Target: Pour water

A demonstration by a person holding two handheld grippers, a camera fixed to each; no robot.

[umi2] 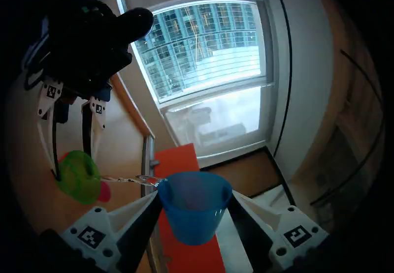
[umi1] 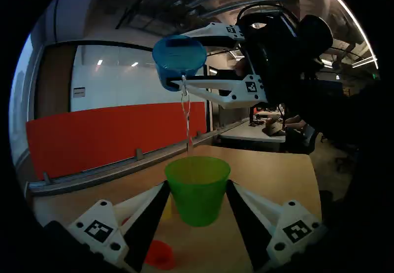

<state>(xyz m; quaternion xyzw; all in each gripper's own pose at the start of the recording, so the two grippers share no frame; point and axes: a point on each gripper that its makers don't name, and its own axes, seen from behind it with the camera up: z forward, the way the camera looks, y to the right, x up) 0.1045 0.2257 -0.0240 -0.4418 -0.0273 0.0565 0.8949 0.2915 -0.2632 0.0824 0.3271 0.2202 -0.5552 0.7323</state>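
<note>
An office: a pale wooden desk (umi1: 276, 174) runs along an orange partition (umi1: 113, 130), and the right gripper view looks toward a tall window (umi2: 212, 66) with a building beyond it.

A thin stream of water (umi1: 186, 115) runs from the lip of the blue cup (umi1: 179, 61) down into the green cup (umi1: 198, 199). The blue cup is up in the air, above the green one and tipped well over toward it. The right gripper (umi2: 195, 197) pinches it, with one of the fingers pressed on each side of its wall.

The green cup stands upright with its mouth open to the stream. It is clamped the same way between the fingers of the left gripper (umi1: 198, 187), over the desk near its front edge. Whether its base touches the desk I cannot tell.

A small red round thing (umi1: 160, 253) lies on the desk just below the left gripper, close to the green cup.
</note>
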